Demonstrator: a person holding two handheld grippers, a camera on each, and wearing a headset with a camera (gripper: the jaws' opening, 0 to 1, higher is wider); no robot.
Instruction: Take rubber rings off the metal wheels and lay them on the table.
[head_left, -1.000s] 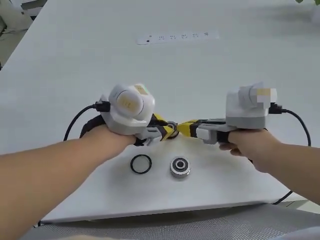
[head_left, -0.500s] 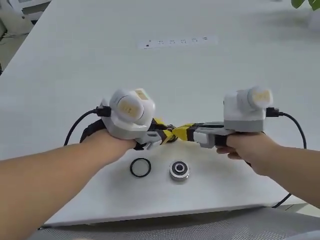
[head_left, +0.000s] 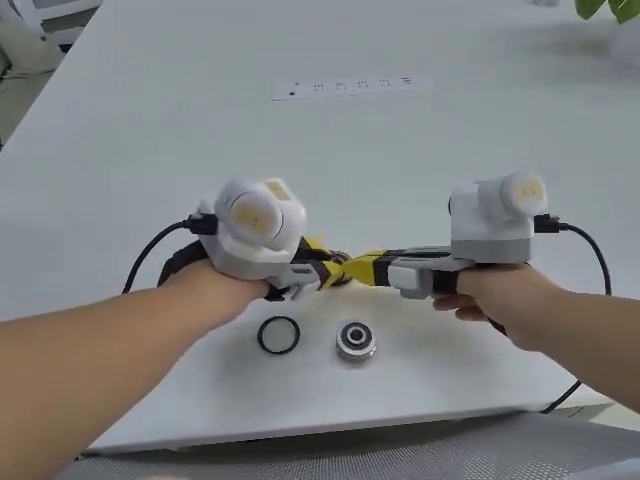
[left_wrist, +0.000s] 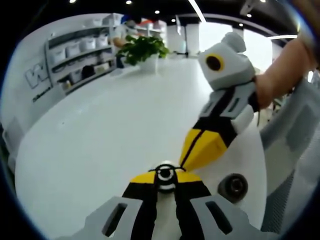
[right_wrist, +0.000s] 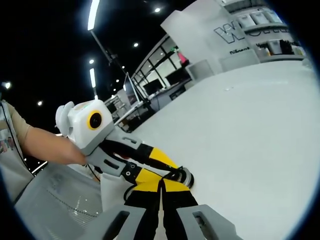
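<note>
Little has changed over the last second. The loose ring (head_left: 260, 336) lies flat on the bench (head_left: 200, 130), and the lying wheel (head_left: 356, 340) sits just right of the loose ring, the pair arranged as before. Their small drift in the head view goes with the whole picture, so it is the camera's move and not theirs. Above and a little behind the loose ring, the left gripper (head_left: 325, 270) and right gripper (head_left: 362, 268) still meet tip to tip in the air. The one real difference is a slight roll of the right gripper about its own length, which reads as a twist or peel being worked at the point of contact. The left jaws are clamped on the held wheel (left_wrist: 165, 174), a small one pinched at their very tips, up over the loose ring and clear of the bench. The right jaws are pressed together with no visible gap, their tips against the held wheel's rim. Whether a lip of rubber is caught between them is too small to tell. No second ring has joined the loose ring, so the step in hand is probably still the stripping of the held wheel, with one ring already laid down. Whether the lying wheel beside the loose ring has its rubber on cannot be told either.
</note>
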